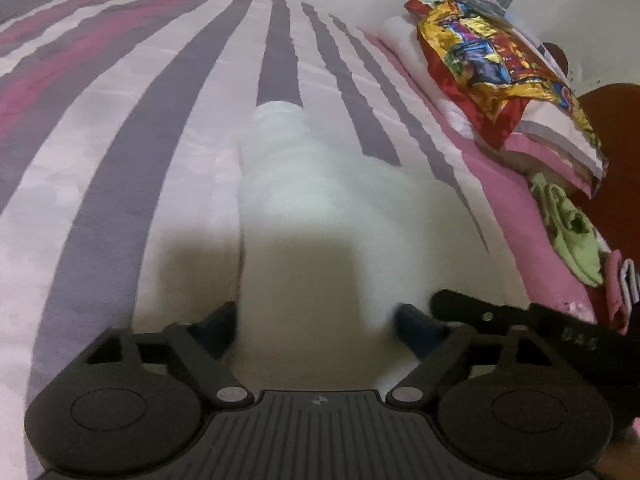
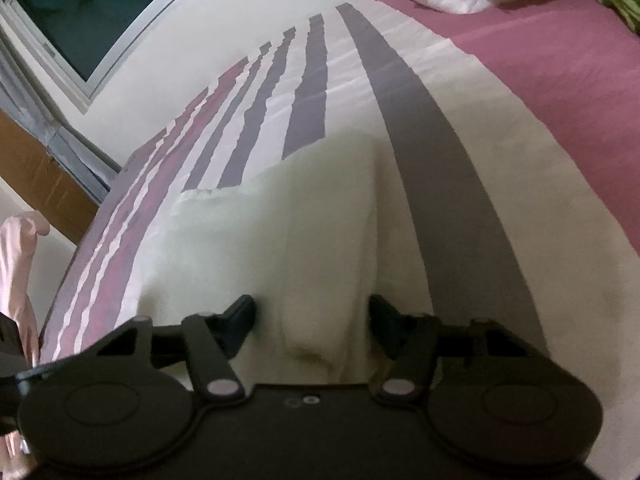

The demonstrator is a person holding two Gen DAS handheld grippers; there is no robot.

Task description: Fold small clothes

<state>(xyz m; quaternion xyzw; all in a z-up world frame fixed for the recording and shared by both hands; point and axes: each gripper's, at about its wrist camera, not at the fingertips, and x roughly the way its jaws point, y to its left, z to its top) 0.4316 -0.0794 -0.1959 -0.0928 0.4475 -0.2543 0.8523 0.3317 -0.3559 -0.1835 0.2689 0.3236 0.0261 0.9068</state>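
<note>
Motion blur smears the white cloth [image 1: 304,200], hiding its shape and edges. It lies on the striped bed [image 1: 120,140], between the parted fingers of both the left tool [image 1: 316,320] and right tool [image 2: 312,316]; neither visibly clamps it. A window [image 2: 80,12] shows beyond

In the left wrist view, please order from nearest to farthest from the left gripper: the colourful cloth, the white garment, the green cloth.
1. white garment, between the jaws of the left gripper
2. green cloth, at the right
3. colourful cloth, far upper right
</note>
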